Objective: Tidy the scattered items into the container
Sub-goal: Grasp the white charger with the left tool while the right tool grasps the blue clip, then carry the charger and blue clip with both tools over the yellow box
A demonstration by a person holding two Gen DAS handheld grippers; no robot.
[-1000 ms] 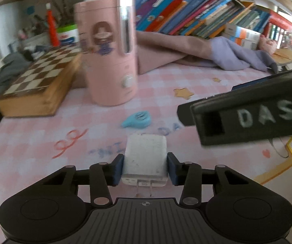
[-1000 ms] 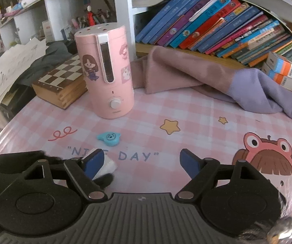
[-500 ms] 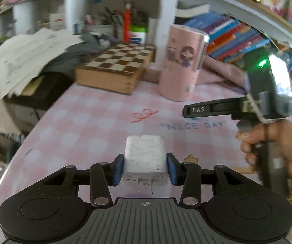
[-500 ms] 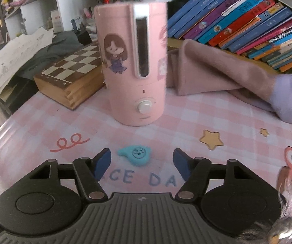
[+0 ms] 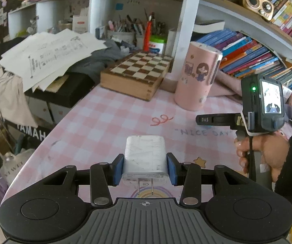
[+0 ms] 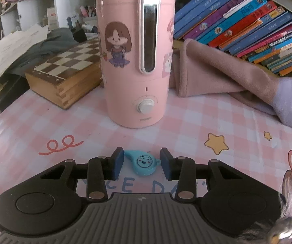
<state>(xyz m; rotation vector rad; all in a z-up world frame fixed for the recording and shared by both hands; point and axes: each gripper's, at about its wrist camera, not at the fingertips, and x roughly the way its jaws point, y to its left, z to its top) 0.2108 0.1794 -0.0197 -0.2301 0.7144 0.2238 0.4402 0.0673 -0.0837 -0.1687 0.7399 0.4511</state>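
1. White plastic marks the left wrist view: a blocky white plug-in charger [image 5: 145, 156], its two metal prongs pointing back toward the camera, sits clamped between the blue pads of the left gripper [image 5: 145, 167], held above the pink checked tablecloth [image 5: 109, 122].
2. Beyond the charger stands the tall pink cylindrical humidifier [image 5: 197, 77] with a cartoon girl sticker. A wooden chessboard box [image 5: 137, 75] lies just beside the humidifier, on its left.
3. To the right of the humidifier, and nearer the camera, a hand [image 5: 262, 152] in a dark sleeve grips the handle of the right gripper [image 5: 202, 120], whose black finger lies level above the cloth.
4. Pink fills the right wrist view: the humidifier [image 6: 137, 61] stands upright, its white dial facing the camera.
5. In front of the humidifier, well clear of its base, a small turquoise whistle-shaped charm [image 6: 144, 162] with a smiling face lies on the cloth between the blue pads of the right gripper [image 6: 141, 163].
6. Its jaws have just been closing; the pads sit against the charm's two ends.
7. A folded pink cloth [image 6: 217, 75] lies right of the humidifier.
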